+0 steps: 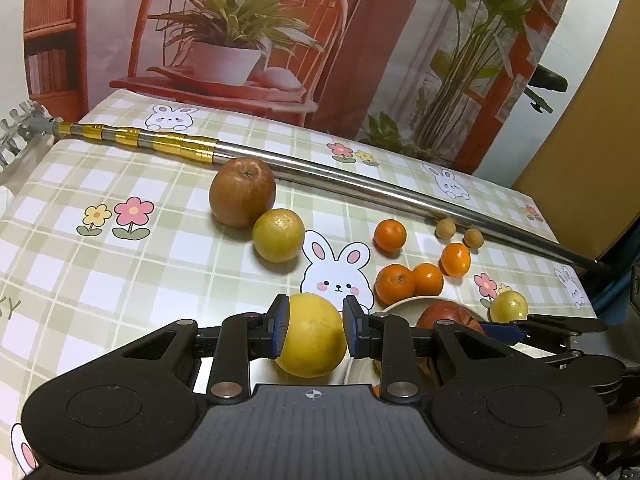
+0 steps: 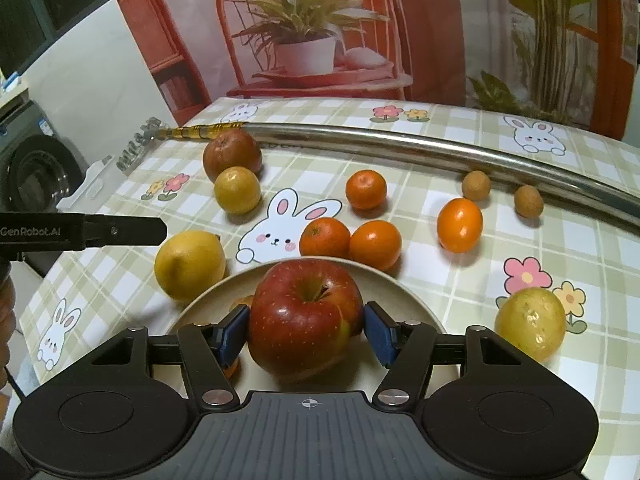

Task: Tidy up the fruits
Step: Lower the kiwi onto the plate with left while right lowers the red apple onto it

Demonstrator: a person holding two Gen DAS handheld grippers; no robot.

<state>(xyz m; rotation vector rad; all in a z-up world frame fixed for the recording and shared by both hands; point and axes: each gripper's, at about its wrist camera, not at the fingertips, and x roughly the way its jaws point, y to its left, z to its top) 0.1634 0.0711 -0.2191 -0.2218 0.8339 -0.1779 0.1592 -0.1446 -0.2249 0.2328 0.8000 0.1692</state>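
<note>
Left tongs pinch a yellow lemon, just off the plate at its 9 o'clock. Right tongs straddle the red apple on the plate, pads slightly spread and apparently not pressing. Task looks early: the mandarins, brown apple and other fruit remain on the bench, from 10 to 3 o'clock.

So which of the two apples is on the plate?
The bright red apple, sitting on the plate between the right jaws. The duller brownish apple lies on the tablecloth against the metal pole.
</note>
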